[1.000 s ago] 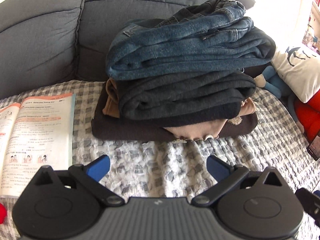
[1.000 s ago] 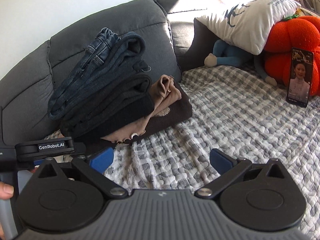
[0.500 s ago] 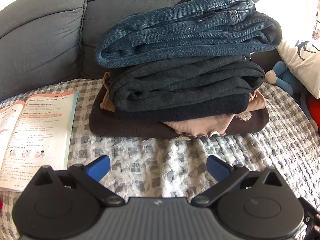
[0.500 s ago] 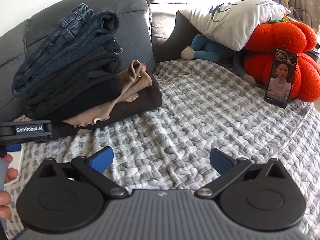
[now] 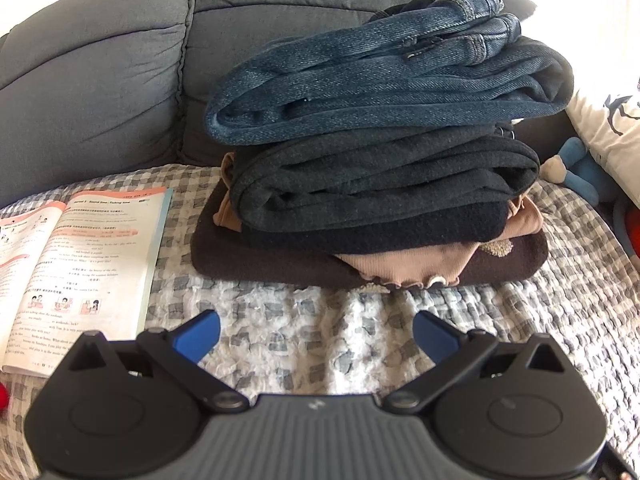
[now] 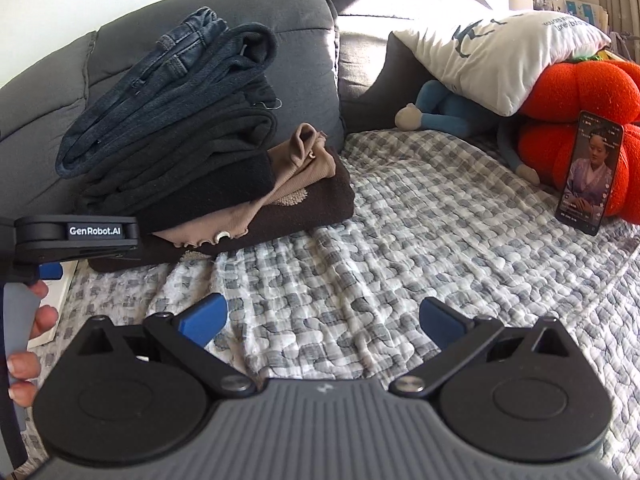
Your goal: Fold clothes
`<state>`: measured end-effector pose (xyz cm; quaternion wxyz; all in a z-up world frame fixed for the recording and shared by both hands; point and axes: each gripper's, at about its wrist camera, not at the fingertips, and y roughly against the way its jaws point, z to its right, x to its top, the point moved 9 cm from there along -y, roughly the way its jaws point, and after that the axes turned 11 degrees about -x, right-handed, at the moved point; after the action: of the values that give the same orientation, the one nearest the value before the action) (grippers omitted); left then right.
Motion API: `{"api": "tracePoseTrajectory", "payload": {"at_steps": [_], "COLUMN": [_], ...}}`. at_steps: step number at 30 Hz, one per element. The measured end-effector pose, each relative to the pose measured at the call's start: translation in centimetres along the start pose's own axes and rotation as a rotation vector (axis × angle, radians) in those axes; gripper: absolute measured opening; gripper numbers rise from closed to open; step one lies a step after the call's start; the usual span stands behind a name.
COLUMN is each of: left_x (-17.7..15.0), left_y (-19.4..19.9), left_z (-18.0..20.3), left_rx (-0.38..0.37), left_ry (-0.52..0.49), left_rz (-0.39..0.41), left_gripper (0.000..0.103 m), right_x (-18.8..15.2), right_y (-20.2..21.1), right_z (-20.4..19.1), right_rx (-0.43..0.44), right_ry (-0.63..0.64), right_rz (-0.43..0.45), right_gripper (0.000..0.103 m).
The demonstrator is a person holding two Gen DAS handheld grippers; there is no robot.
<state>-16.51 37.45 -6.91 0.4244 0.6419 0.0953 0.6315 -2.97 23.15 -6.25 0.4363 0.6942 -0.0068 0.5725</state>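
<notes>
Left gripper: we see the left gripper (image 5: 316, 330) with its blue-tipped jaws spread wide and nothing between them, hovering above the grey-and-white checked quilted cover (image 5: 320, 344).
Right gripper: the right gripper (image 6: 322, 318) is likewise spread apart and empty over the same cover.
Clothes: the stack of folded clothes (image 5: 372, 168) sits at 12 o'clock from the left gripper, against the grey sofa back cushion (image 5: 100, 80).
Layers: we count folded blue denim jeans (image 5: 360, 92) on top, a dark charcoal knit garment (image 5: 380, 184) under them, a tan ribbed garment with a frilled edge (image 5: 404, 268) below that, and a dark brown fleece piece (image 5: 256, 256) at the bottom.
Left view only: an open illustrated textbook with pink headings (image 5: 76, 264) lies at 9 o'clock, just beside the stack.
Right view only: we see an upright phone with a lit screen (image 6: 588, 172) at 2 o'clock, leaning on an orange pumpkin-shaped plush cushion (image 6: 580, 88); a white printed pillow (image 6: 500, 56) lies over a blue stuffed toy (image 6: 452, 112).
Also right view only: fingers of a hand (image 6: 28, 340) at 9 o'clock hold the left gripper's handle, and the stack appears at 11 o'clock.
Change in left view: over the last second the stack has grown larger in frame and shifted right, and more of the textbook shows.
Change in right view: the stack has slid leftward, then back a little; the phone now sits further right.
Jaws: both pairs stay just as wide as before.
</notes>
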Motion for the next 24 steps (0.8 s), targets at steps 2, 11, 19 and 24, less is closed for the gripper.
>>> {"api": "tracePoseTrajectory", "payload": {"at_steps": [2,11,19,24], "left_x": [0.0,0.2,0.3,0.2], "left_y": [0.2,0.8,1.2,1.3], "left_z": [0.0,0.5,1.0,1.3], "left_rx": [0.002,-0.009,-0.015,-0.019], "left_ry": [-0.004,-0.022,-0.031,-0.039], "left_rz": [0.004,0.014,0.026,0.027], "left_gripper": [0.103,0.103,0.103,0.103], "right_x": [-0.1,-0.6,-0.6,-0.6], "right_y": [0.1,-0.2,-0.3,-0.3], "right_z": [-0.7,-1.7,-1.4,-1.3], "right_rx": [0.003,0.012,0.016,0.012], "right_ry": [0.031,0.082,0.052,0.057], "right_rz": [0.003,-0.004,-0.006,-0.006], "right_gripper": [0.103,0.103,0.103,0.103]}}
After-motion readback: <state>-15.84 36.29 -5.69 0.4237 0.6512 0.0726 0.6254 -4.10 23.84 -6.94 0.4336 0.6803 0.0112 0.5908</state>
